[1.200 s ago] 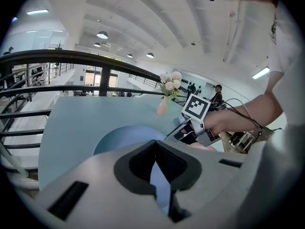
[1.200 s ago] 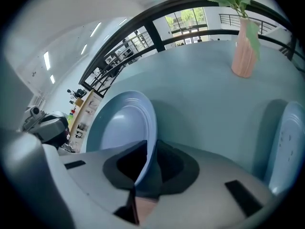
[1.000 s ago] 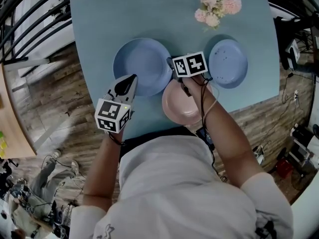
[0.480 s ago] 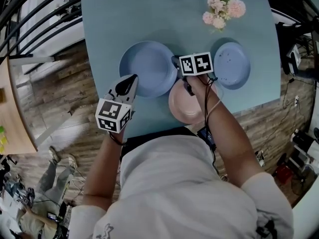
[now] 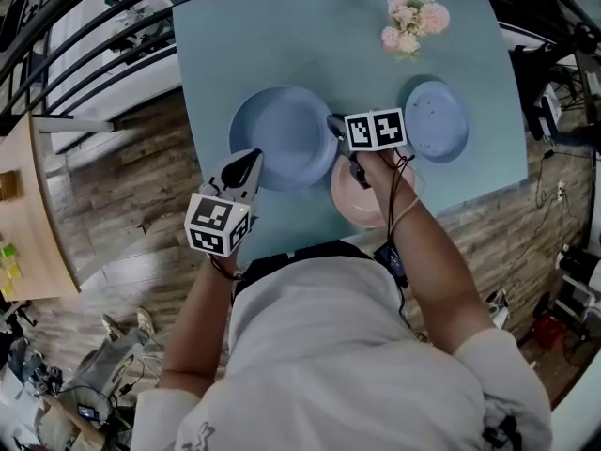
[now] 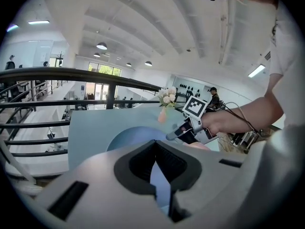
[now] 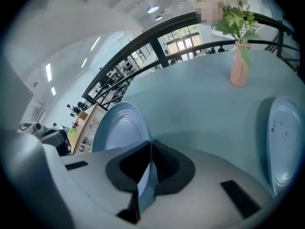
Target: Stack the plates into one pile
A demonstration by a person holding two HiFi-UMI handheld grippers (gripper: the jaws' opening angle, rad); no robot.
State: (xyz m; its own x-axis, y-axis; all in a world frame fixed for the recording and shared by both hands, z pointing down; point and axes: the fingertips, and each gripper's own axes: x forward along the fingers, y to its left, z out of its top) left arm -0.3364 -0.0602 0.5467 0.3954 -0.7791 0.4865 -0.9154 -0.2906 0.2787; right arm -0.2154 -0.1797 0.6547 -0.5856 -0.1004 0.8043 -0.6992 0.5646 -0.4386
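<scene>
Wearer: a white shirt (image 5: pixel 319 346) is seen at 6 o'clock of the head view, w/ both forearms stretched twd the table (image 5: pixel 282 36).
L gripper (image 5: pixel 251 160): held at the 7 o'clock rim of the large blue plate (image 5: pixel 282 134) and pointed twd 1 o'clock. Its marker cube (image 5: pixel 218 224) is nearest the body. The jaws are drawn nearly together, w/ only a thin slit left. A blue strip of the plate's rim is seen in the slit, so the rim is read as clamped.
Pink plate (image 5: pixel 357 207): laid on the table at 4 o'clock of the large plate, just beside it, and partly covered by the R hand.
R gripper (image 5: pixel 332 120): placed at the large plate's 3 o'clock rim, pointed twd 10 o'clock and steeply down. The jaws have just been closing and are almost together. The plate's rim is run into the narrow gap and pinched there.
Large blue plate: found approx mid-table, gripped at two rim pts. Whether it is clear of the tabletop can't be told.
Small blue plate (image 5: pixel 437 120): set at 3 o'clock of the large one, apart from it, beyond the R gripper.
Flowers (image 5: pixel 413 22): a pink bunch in a vase, stood at 1 o'clock near the table's far edge.
</scene>
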